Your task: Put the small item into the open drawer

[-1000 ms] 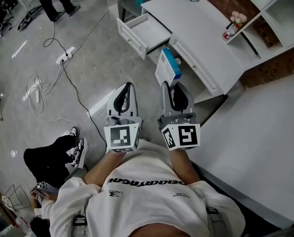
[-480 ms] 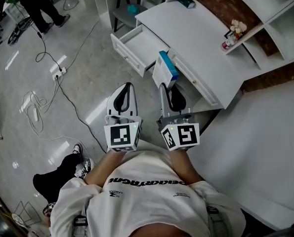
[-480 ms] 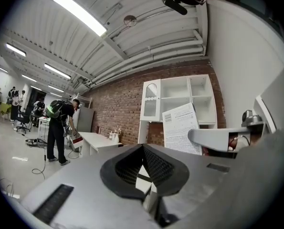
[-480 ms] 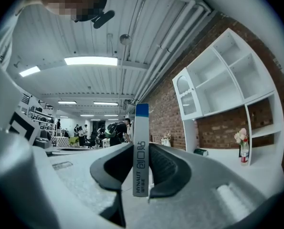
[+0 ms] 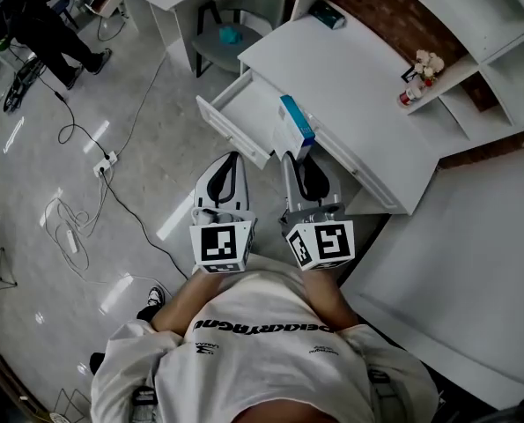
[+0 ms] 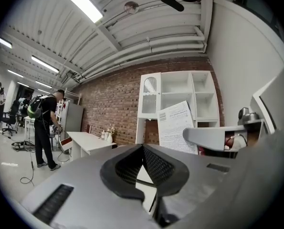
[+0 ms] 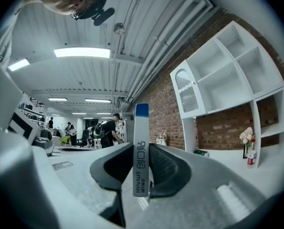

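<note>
In the head view my right gripper (image 5: pixel 296 159) is shut on a flat white box with a blue edge (image 5: pixel 295 127), held upright on its narrow side. The box's top overlaps the near right corner of the open white drawer (image 5: pixel 240 113), which juts out of the white desk (image 5: pixel 350 69). The right gripper view shows the box (image 7: pixel 141 147) clamped between the dark pads (image 7: pixel 168 168). My left gripper (image 5: pixel 230 167) hangs beside it over the floor, shut and holding nothing. From the left gripper view the box (image 6: pixel 178 125) shows its printed white face at the right.
A grey chair (image 5: pixel 235 11) with a teal item stands behind the drawer. A dark item (image 5: pixel 328 14) lies on the desk's far end and a small flower vase (image 5: pixel 416 70) on a shelf. Cables and a power strip (image 5: pixel 107 160) lie on the floor at left. A person (image 5: pixel 41 20) stands far left.
Both grippers and the box have come nearer the desk; the box now overlaps the drawer's corner. The seated person's legs at lower left have left the view. Jaws unchanged.
</note>
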